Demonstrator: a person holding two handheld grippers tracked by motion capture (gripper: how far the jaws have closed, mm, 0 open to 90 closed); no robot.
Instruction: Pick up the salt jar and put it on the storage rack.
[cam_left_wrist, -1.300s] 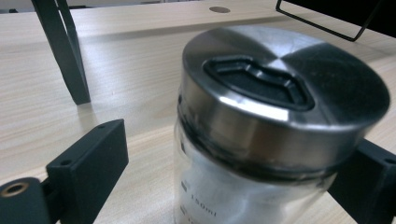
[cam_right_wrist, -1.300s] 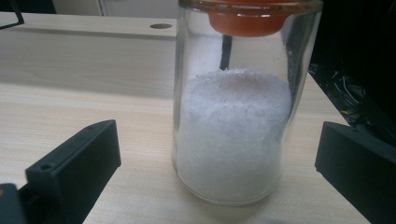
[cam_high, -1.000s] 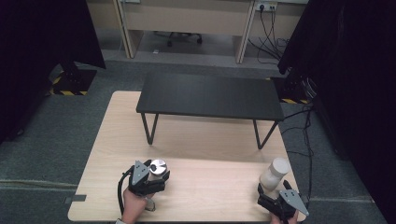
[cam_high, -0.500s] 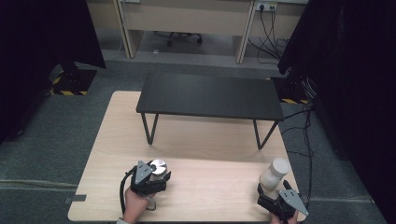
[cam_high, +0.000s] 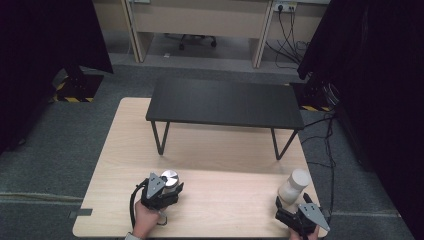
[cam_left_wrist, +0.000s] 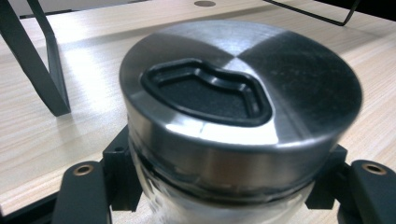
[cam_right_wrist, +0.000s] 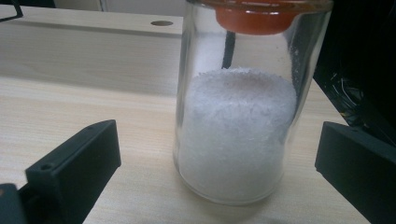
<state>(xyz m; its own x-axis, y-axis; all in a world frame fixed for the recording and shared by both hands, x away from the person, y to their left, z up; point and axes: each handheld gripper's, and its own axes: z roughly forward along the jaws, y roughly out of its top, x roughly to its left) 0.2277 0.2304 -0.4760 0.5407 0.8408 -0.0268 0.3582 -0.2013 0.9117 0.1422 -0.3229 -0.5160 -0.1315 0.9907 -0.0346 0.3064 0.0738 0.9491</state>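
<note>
Nearest the person, the left gripper (cam_high: 167, 190) is clamped around a steel-lidded jar (cam_left_wrist: 240, 121), whose lower body is cut off in the left gripper view. Over at the table's (cam_high: 225, 200) right corner, the right gripper (cam_high: 290, 212) sits spread wide, with a glass jar of white powder (cam_right_wrist: 236, 126) between its jaws, untouched, its top cropped. Farther back stands a black bench (cam_high: 225, 102).

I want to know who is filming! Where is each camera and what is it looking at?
High view: above the person's side, looking down on the table; both hands and grippers show.
Left gripper view: rides the left gripper, facing the metal-lidded jar; its jaws hug it.
Right gripper view: rides the right gripper, facing the glass jar; jaws spread.
Shared: both jars also appear in the high view.
</note>
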